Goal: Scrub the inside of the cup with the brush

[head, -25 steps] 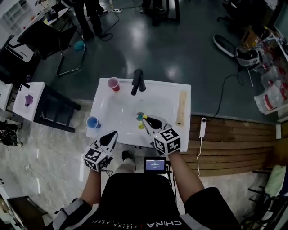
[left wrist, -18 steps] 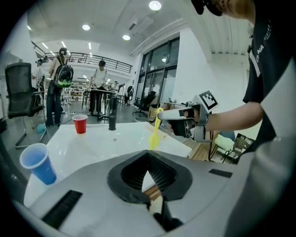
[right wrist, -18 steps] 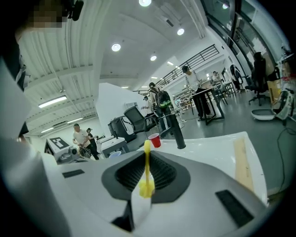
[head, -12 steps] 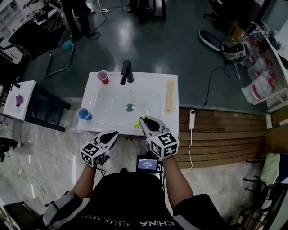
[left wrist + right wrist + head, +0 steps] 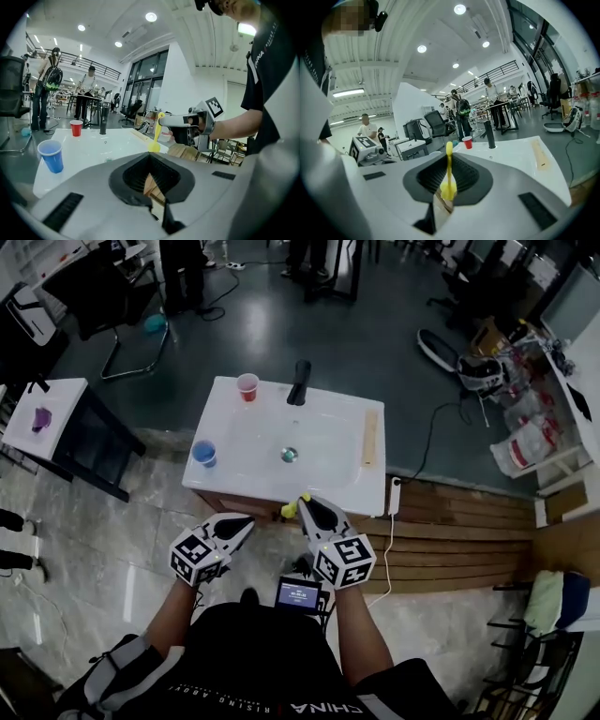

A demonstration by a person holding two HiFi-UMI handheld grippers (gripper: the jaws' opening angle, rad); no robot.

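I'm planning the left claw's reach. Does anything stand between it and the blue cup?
Nothing visible does. The blue cup stands alone at the left edge of the sink top, and the left claw, shut and empty, hangs off the near edge; only bare sink top lies between. The red cup is far back.

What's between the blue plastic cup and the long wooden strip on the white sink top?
Only the small round drain, roughly midway between blue plastic cup and wooden strip; head view shows it.
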